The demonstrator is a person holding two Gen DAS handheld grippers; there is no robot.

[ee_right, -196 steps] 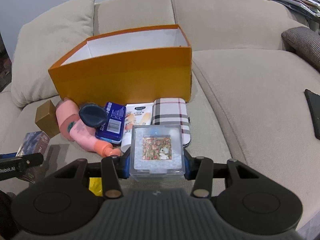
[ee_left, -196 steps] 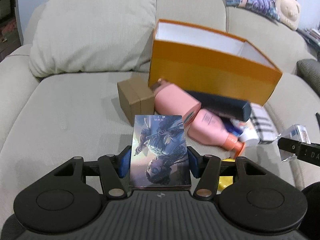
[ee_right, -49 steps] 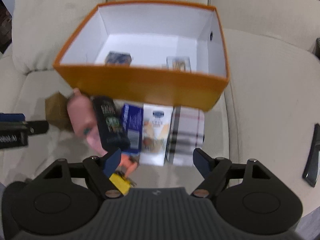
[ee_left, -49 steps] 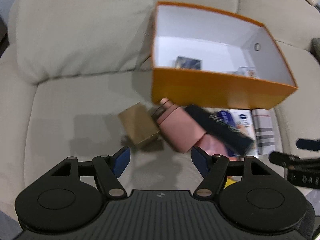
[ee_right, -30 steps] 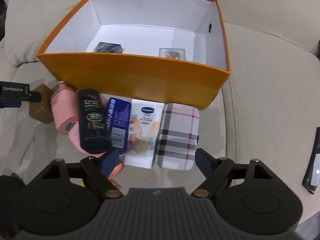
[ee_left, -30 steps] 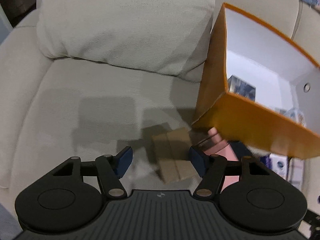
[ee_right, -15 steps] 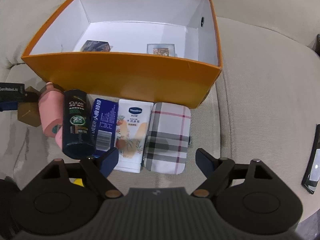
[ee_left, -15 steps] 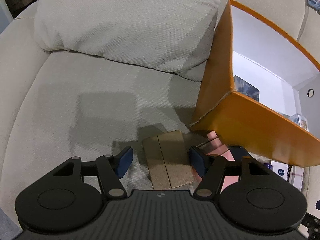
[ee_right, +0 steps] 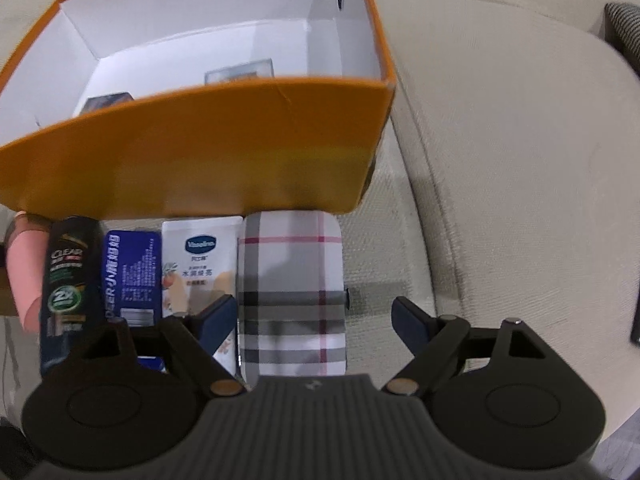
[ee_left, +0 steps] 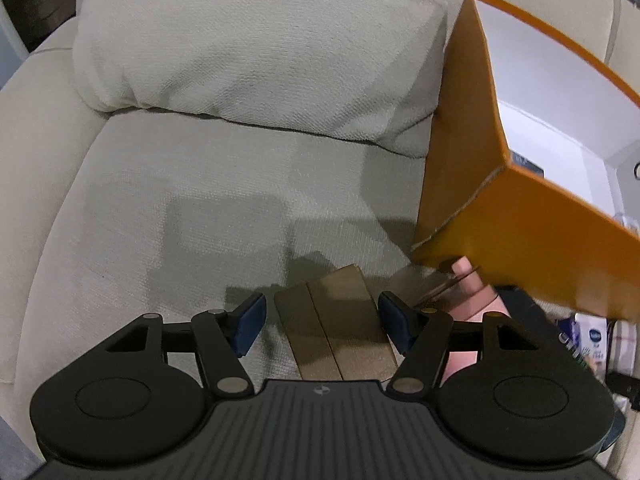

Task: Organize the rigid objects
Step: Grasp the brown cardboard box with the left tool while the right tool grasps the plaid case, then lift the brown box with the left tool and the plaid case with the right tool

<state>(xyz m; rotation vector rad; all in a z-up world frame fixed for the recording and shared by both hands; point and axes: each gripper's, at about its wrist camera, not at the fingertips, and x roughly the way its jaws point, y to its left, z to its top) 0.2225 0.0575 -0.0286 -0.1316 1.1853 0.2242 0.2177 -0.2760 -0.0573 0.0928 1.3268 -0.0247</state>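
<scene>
My left gripper is open, its pads on either side of a small brown cardboard box lying on the sofa seat, not touching it. My right gripper is open over a plaid case; the left pad is close to the case's left edge. The orange box, white inside, holds a dark picture card and a clear case. It also shows in the left wrist view.
In front of the orange box lie a pink bottle, a black Clear bottle, a blue box and a white Vaseline carton. A large cushion stands behind the left gripper. A dark phone lies far right.
Both grippers have come lower and closer: the left one around the brown box, the right one over the plaid case. Both stay open.
</scene>
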